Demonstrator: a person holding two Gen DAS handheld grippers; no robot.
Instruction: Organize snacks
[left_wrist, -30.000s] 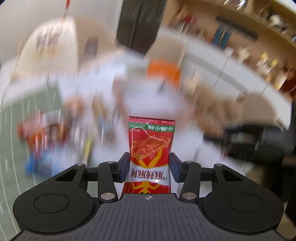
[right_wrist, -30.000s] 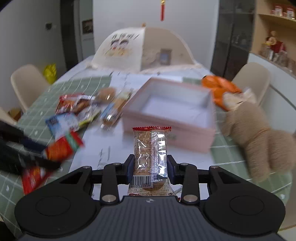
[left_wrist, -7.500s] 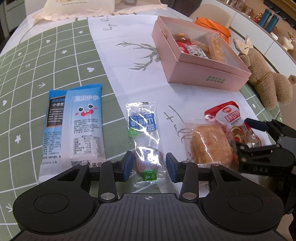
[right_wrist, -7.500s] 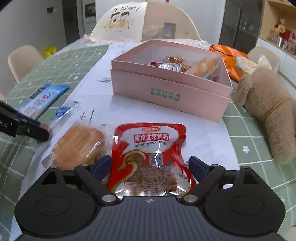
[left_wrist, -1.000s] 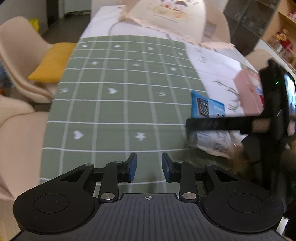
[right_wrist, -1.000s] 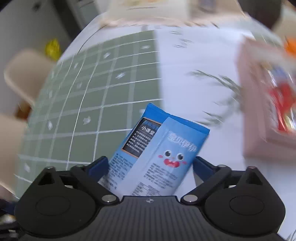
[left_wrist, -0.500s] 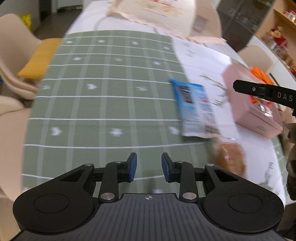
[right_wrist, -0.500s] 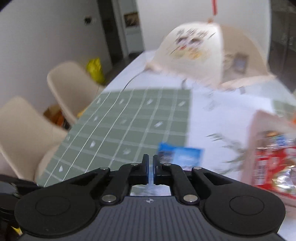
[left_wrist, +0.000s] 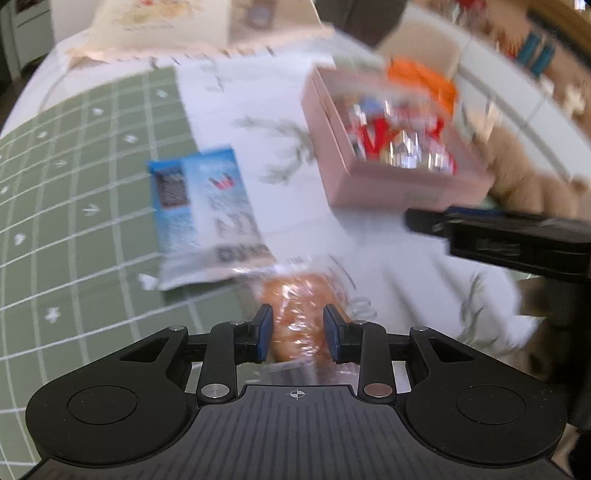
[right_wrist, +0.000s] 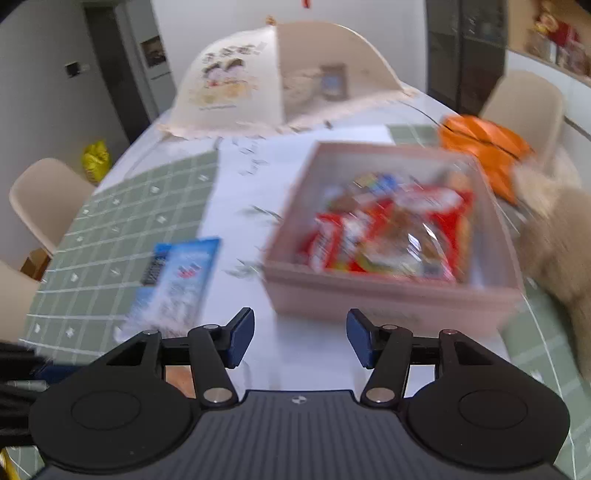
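While jaws have just been opening, left gripper straddling bread packet, grip unclear; right gripper released, facing pink box.

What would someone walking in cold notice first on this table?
Probably the pink box right of centre, heaped with shiny red snack packets. Left of it a blue packet lies flat where green checked cloth meets white. Nearest, a wrapped golden bun sits between the left gripper fingers.
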